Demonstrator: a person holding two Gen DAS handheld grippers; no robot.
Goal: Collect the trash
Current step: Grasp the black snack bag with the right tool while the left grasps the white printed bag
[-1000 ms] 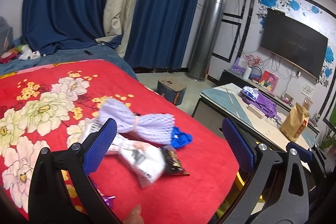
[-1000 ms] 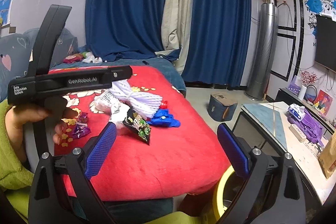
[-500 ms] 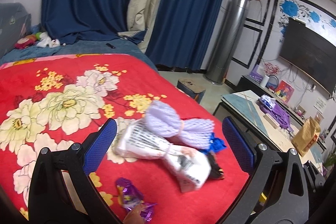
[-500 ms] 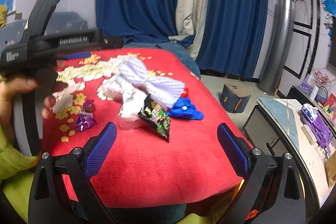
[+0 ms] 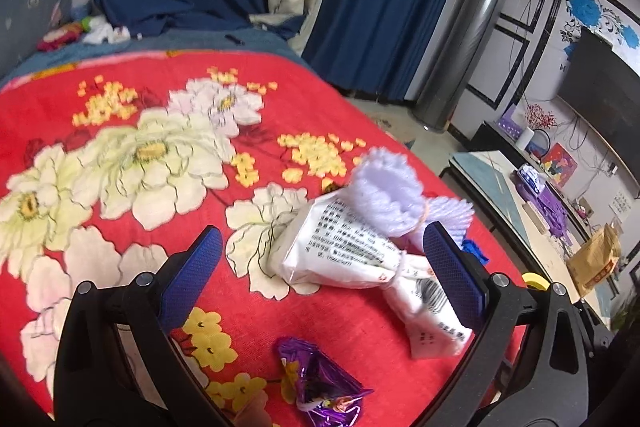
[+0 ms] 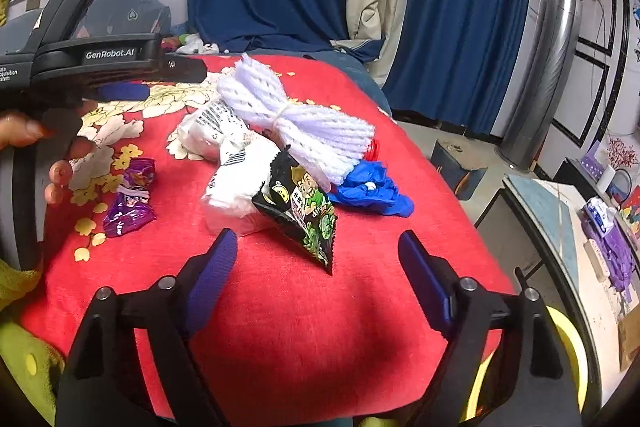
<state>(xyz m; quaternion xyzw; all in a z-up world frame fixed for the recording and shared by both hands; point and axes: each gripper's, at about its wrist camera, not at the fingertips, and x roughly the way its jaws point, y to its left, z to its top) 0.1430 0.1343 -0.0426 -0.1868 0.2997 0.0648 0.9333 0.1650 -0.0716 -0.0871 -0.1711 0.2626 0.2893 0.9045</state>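
Covering the bed, a red blanket (image 5: 160, 99), seemingly floral.

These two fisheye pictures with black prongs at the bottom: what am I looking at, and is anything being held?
Each picture comes from a camera mounted on a handheld gripper, looking out along its blue-padded jaws. The left gripper and right gripper are both open and hold nothing. The right view also shows the left tool from the side, gripped by the person's hand. On the red floral blanket lies trash: a white printed packet, a white foam net, a black snack bag, a purple wrapper and crumpled blue material.
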